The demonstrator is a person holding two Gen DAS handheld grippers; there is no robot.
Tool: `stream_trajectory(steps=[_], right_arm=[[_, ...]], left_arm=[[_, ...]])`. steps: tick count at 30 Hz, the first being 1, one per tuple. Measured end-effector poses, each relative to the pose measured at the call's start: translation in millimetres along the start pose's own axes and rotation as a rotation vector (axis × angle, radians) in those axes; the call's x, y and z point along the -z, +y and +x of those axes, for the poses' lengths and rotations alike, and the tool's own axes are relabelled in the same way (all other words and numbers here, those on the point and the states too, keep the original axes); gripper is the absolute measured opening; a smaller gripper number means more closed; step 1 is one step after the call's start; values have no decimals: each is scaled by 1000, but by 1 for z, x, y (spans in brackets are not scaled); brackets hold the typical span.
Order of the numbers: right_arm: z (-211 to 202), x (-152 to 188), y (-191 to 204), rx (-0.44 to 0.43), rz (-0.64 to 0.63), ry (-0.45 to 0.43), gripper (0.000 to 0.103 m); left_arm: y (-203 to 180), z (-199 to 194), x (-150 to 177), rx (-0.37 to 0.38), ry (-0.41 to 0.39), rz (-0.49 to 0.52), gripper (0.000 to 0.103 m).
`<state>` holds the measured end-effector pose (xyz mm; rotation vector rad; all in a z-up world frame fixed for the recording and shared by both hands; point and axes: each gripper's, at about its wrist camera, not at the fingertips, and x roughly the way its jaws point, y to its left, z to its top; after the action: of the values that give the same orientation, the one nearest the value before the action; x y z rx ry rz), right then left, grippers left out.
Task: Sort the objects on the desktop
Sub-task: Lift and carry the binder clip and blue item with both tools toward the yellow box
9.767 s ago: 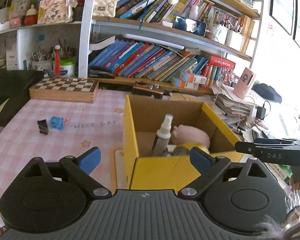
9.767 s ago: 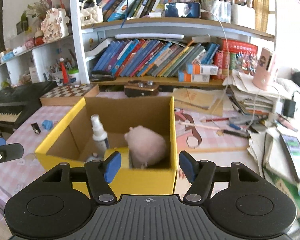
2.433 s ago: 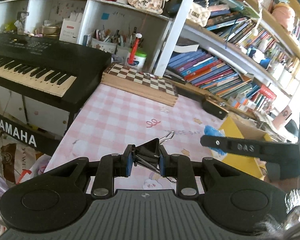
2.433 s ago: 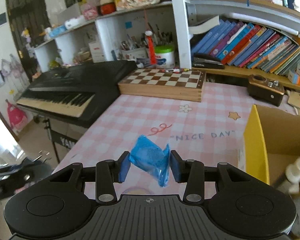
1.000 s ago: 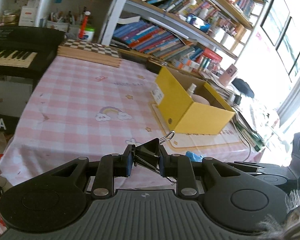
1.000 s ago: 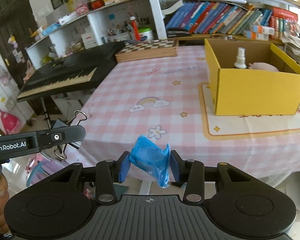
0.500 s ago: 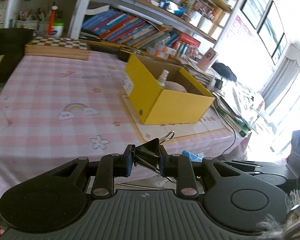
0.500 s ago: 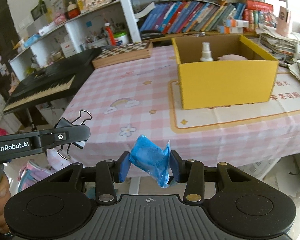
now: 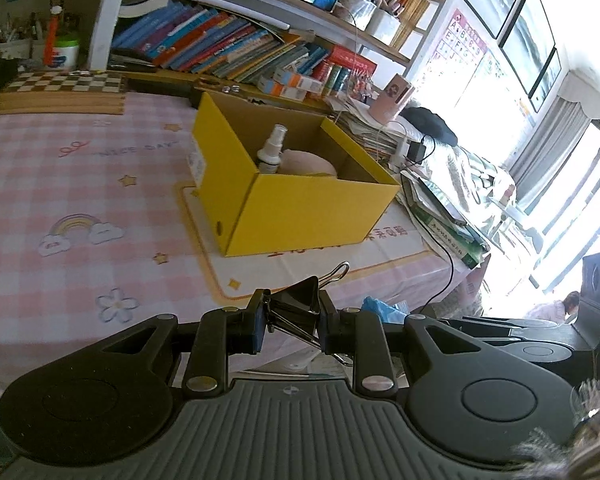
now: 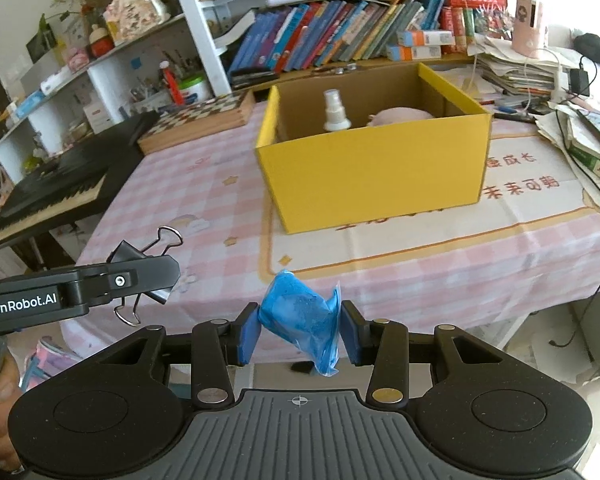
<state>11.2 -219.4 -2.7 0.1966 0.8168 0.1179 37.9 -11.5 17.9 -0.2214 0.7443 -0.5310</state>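
black clip point(image 9: 296, 306) pinched in left tongs point(image 9: 291, 322) | blue packet point(image 10: 300, 318) squeezed in right tongs point(image 10: 300, 336) | both off the tabletop point(image 10: 228, 184) edge | yellow box point(image 10: 374, 168) straight ahead, right tongs closer

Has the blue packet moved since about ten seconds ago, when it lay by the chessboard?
Yes. The blue packet is off the tablecloth, clamped in the right gripper beyond the table's near edge, far from the chessboard.
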Motion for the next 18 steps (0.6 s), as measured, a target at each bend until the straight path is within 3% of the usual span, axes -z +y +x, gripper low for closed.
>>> stream_trajectory(steps=[18], right_arm=[[24, -51, -84, -37, -28, 15, 42]], left_arm=[[-53, 78, -35, -32, -5, -9, 23]])
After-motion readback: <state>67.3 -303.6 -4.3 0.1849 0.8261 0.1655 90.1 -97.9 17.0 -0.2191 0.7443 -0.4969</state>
